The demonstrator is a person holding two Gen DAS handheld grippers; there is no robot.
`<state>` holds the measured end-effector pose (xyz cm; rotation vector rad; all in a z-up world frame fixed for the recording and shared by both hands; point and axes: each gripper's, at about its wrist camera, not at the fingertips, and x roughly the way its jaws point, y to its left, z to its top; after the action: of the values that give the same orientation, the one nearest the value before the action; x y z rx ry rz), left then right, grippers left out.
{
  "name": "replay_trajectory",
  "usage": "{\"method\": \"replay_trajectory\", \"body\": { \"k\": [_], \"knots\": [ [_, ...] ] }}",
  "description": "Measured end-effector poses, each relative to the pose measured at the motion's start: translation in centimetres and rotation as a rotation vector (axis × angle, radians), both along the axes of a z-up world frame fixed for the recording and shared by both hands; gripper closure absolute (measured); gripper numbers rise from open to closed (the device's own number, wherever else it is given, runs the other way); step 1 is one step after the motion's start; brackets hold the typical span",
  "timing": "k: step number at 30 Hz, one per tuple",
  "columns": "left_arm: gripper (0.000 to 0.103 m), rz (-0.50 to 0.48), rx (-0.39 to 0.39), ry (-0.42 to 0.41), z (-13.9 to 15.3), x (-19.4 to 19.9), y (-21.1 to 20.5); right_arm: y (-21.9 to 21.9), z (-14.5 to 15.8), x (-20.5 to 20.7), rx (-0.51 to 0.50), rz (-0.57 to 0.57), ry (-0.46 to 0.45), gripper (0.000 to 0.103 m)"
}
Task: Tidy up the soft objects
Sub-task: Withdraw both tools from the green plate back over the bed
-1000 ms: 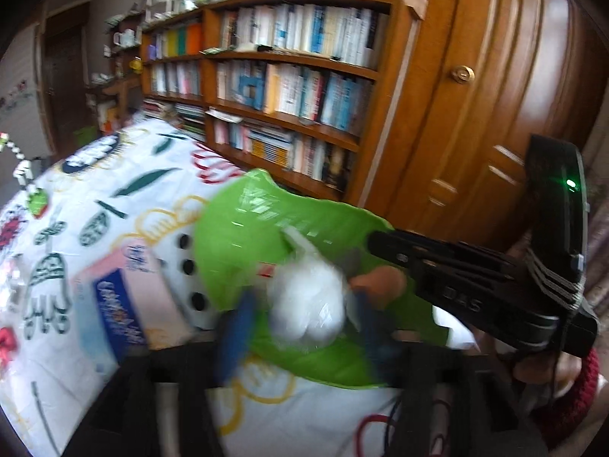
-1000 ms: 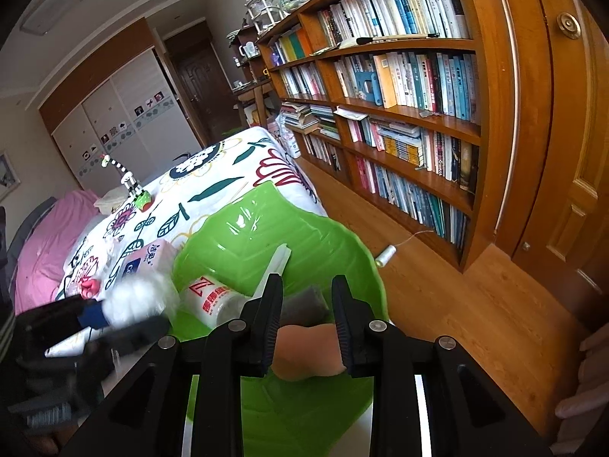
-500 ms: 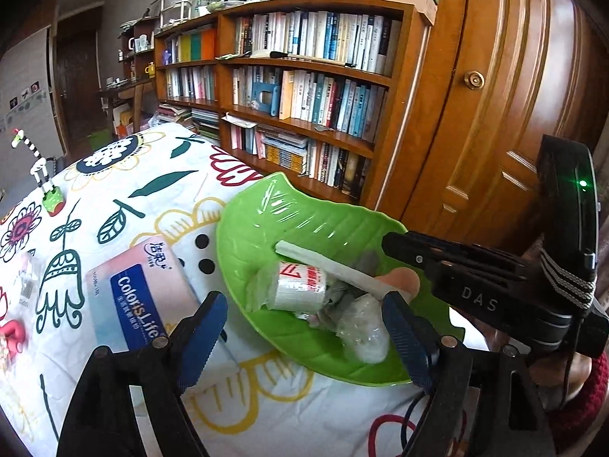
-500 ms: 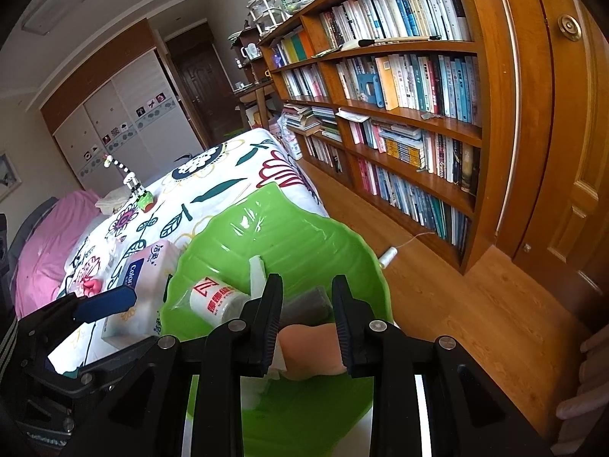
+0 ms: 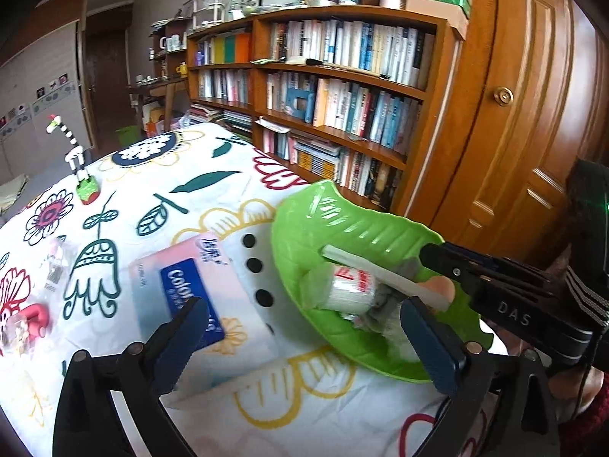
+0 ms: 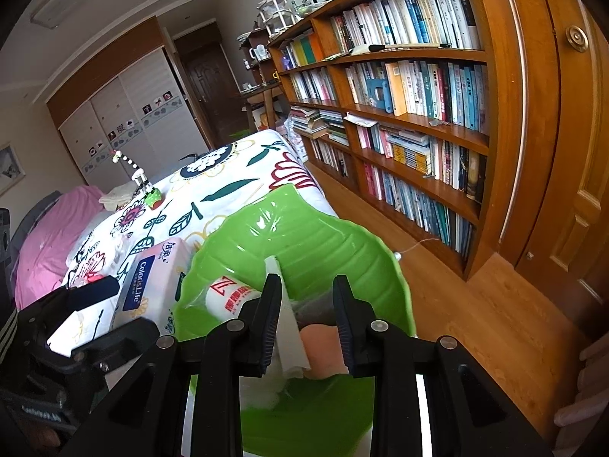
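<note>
A green leaf-shaped plate (image 5: pixel 342 228) (image 6: pixel 304 228) lies on the flowered bedspread (image 5: pixel 152 198). In it are a white roll with red print (image 5: pixel 350 285) (image 6: pixel 232 293), a white strip (image 5: pixel 380 270) and a white fluffy ball in clear wrap (image 5: pixel 397 337). My left gripper (image 5: pixel 300 323) hovers in front of the plate's near rim, its jaws opening wide with nothing between them. My right gripper (image 6: pixel 306 293) (image 5: pixel 430 255) reaches into the plate from the right, shut on a peach-coloured soft piece (image 6: pixel 323 346) (image 5: pixel 441 285).
A pink and blue tissue pack (image 5: pixel 182 278) (image 6: pixel 152 285) lies left of the plate. A striped toy on a green base (image 5: pixel 76 160) and a red item (image 5: pixel 36 318) sit further left. A bookshelf (image 5: pixel 342 95) and a wooden door (image 5: pixel 533 114) stand beyond the bed's edge.
My left gripper let go of the white fluffy ball into the plate, opened wide and drew back to the left. The right gripper stayed put.
</note>
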<state>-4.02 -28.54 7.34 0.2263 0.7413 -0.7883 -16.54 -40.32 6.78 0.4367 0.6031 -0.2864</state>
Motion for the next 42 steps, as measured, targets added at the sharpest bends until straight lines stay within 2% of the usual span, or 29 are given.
{"method": "replay_trajectory", "body": {
  "k": [5,16,23,42],
  "knots": [
    [0.000,0.040,-0.008,0.002,0.1,0.8,1.2,0.8,0.4,0.3,-0.003,0.008,-0.024,0.056],
    [0.000,0.108,-0.024,-0.010,0.2,1.9,4.1,3.2,1.4,1.4,-0.004,0.051,-0.059,0.054],
    [0.000,0.157,-0.032,-0.008,0.1,2.8,6.6,6.1,2.1,2.9,-0.003,0.116,-0.075,0.051],
    [0.000,0.355,-0.046,0.008,-1.1,6.6,16.3,14.4,2.6,7.2,-0.042,0.298,-0.050,0.049]
  ]
}}
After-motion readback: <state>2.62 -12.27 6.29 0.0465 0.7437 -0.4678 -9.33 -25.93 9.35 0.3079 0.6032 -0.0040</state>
